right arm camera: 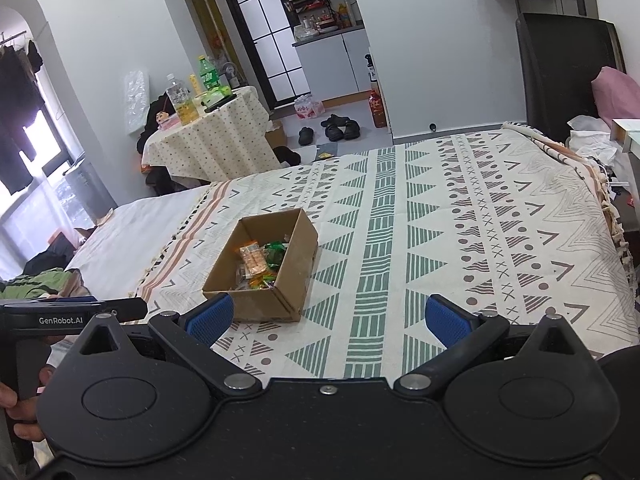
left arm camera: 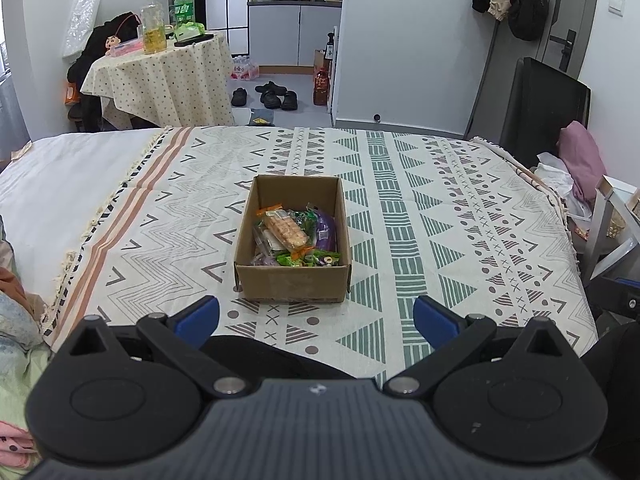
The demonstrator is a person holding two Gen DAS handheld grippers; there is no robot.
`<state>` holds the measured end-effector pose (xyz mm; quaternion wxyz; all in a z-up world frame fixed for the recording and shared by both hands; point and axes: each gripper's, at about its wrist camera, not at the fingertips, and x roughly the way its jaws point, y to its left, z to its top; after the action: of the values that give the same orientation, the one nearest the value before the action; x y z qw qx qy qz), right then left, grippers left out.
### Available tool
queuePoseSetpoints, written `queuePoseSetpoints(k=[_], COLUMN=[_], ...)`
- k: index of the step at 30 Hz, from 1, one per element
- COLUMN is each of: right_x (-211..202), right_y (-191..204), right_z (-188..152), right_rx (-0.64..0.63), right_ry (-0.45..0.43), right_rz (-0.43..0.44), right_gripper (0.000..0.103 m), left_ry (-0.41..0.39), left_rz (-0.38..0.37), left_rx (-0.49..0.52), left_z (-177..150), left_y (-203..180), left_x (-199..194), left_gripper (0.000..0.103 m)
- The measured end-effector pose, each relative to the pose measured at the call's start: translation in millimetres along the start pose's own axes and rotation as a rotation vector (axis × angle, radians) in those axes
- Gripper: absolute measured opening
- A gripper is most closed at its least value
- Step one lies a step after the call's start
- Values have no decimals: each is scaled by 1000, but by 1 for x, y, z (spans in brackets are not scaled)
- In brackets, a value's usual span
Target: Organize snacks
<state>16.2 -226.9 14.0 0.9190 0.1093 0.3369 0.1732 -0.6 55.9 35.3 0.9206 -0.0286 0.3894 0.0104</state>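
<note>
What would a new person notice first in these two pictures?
First, the open cardboard box in the middle of the patterned bedspread, with snack packets inside, a biscuit pack on top. Next, both grippers, left gripper and right gripper, with blue-padded jaws spread open and empty, short of the box.

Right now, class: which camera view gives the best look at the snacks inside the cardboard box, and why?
The left wrist view. It looks squarely into the cardboard box, showing the snacks: a cracker pack above green and purple wrappers. In the right wrist view the box sits angled and smaller, its near wall hiding part of the pile.
</note>
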Motion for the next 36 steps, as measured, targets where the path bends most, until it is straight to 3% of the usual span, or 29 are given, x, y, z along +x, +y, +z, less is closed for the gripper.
queuePoseSetpoints(k=[36], right_x=[-1], right_y=[-1], right_z=[-1], right_rx=[1], right_ry=[2], right_rz=[1], right_gripper=[103], left_ry=[4], left_rz=[2], left_rx=[7], left_z=[4], left_y=[-2], left_x=[-4], left_gripper=[103])
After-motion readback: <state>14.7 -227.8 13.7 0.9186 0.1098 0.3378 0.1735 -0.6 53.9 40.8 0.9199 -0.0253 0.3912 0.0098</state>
